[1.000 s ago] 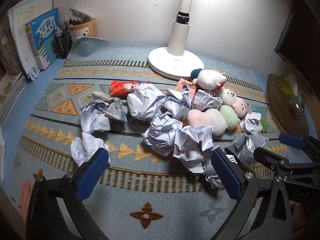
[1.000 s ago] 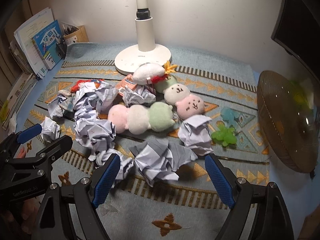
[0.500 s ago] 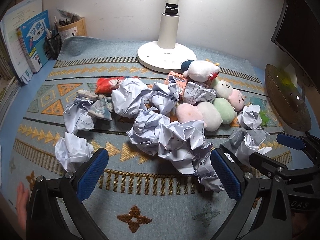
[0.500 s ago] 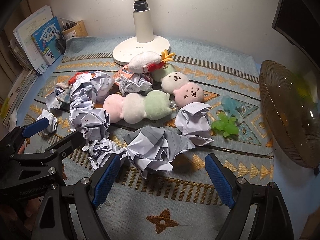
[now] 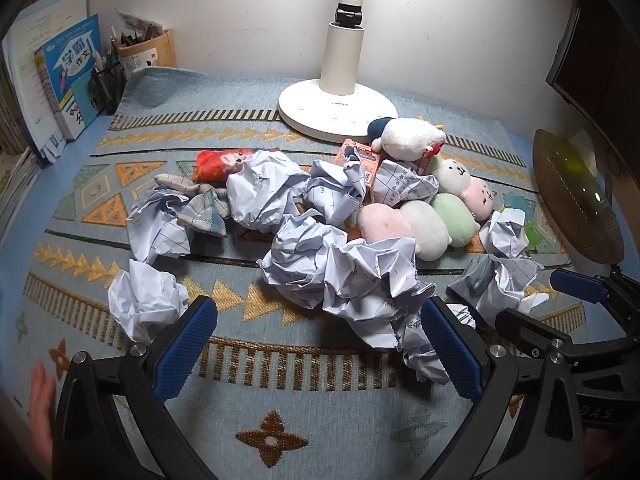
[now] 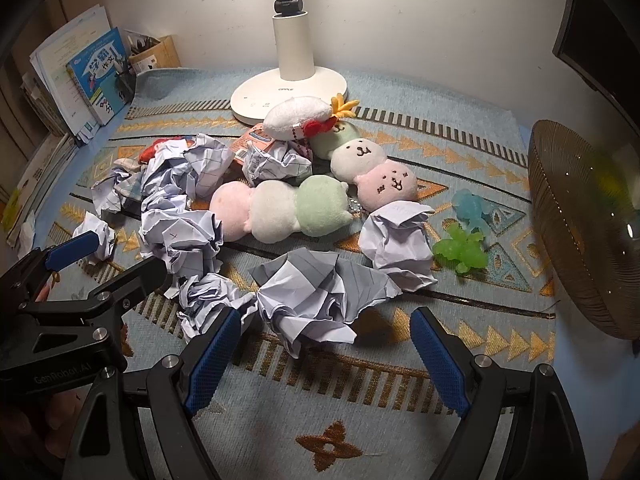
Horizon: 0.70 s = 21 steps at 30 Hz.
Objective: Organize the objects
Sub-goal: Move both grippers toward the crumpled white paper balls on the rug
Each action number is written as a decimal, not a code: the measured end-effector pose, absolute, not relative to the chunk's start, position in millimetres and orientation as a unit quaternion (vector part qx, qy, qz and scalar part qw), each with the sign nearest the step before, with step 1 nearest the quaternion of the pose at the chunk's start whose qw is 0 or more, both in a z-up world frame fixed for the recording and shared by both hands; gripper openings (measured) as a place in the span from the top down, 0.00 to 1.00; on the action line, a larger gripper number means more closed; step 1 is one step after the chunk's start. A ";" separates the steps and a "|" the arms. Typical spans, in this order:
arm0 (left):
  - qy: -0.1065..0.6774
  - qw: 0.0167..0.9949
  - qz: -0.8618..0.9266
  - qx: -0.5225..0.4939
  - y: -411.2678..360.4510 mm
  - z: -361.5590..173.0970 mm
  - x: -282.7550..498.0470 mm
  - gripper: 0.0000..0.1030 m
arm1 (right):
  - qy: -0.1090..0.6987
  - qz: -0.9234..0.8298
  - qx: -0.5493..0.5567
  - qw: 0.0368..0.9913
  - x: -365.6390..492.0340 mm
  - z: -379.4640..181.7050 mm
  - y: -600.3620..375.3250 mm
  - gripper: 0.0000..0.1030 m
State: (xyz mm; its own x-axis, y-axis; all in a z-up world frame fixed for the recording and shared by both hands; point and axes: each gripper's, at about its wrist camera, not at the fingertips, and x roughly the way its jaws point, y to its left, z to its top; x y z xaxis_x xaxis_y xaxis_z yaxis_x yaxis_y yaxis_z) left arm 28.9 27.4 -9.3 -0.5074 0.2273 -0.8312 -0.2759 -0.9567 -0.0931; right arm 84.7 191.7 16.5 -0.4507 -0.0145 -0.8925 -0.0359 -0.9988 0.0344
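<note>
Since the grey-white paper wad (image 6: 320, 300) lies straight ahead of the right gripper (image 6: 324, 354), just beyond its wide-open, empty jaws, that arm seems best placed to take it. The left gripper (image 5: 320, 354), likewise spread and empty, faces the bigger paper heap (image 5: 344, 276). Plush toys (image 6: 280, 212) crowd behind.

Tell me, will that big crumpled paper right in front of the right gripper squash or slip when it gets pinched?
The crumpled paper will probably squash: it is loosely balled, with open folds. It looks light, so a nudge would likely slide it across the woven mat rather than tip it. The open right gripper has textured blue pads, so slipping seems unlikely.
</note>
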 end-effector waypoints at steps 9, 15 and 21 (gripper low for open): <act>0.015 0.161 0.866 -0.473 21.9 -6.5 33.0 0.01 | 0.045 0.858 -0.512 0.007 92.1 20.8 204.2 0.16; -0.001 0.201 0.857 -0.474 24.2 -4.1 31.1 0.01 | 0.035 0.859 -0.510 -0.006 99.6 22.0 207.8 0.19; -0.006 0.204 0.857 -0.474 35.0 -4.5 19.3 0.10 | 0.062 0.855 -0.513 -0.051 95.6 21.6 207.4 0.23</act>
State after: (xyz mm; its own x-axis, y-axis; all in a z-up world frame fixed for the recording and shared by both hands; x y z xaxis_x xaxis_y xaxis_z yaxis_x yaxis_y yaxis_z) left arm 19.3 35.0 -4.5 -0.4680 0.3560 -0.8089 -0.3441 -0.9165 -0.2042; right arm 95.6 207.4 21.6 -0.4681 -0.1507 -0.8707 0.0226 -0.9871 0.1587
